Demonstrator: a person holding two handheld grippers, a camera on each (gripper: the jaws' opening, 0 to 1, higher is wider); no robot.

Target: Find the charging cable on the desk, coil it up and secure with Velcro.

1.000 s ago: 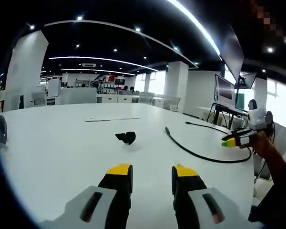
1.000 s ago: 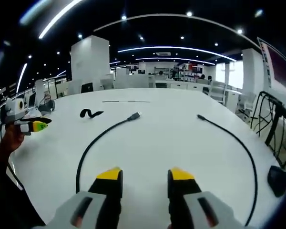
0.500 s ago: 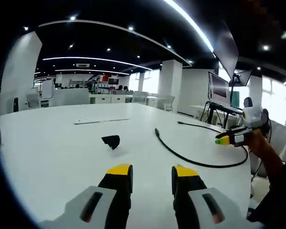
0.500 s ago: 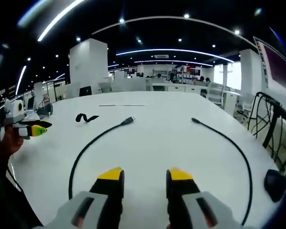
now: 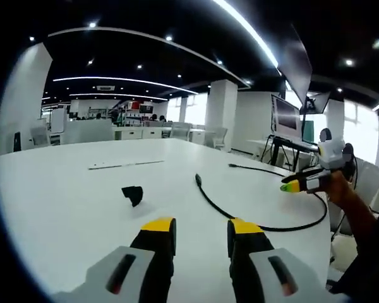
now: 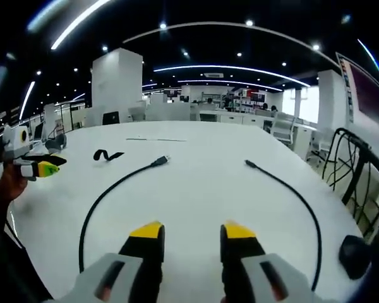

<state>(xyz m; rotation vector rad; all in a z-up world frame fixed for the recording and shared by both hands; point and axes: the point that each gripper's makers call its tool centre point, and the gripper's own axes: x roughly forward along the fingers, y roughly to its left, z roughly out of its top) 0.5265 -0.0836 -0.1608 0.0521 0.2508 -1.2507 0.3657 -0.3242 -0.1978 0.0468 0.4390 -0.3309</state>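
An open-plan office: white desks (image 6: 196,183), office chairs (image 5: 218,136), monitors (image 5: 284,117) and ceiling strip lights (image 6: 230,66)

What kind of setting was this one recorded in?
Likely an open-plan office: a large white table with a black charging cable, rows of desks and chairs behind, and a monitor on a stand.

Black charging cable (image 6: 107,192) uncoiled on white desk (image 6: 202,189), Velcro strap (image 6: 107,154) apart.

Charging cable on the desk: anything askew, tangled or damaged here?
Nothing stands out. The charging cable lies uncoiled in one open arc on the white desk, both plugs free. The black Velcro strap lies apart from it, curled.
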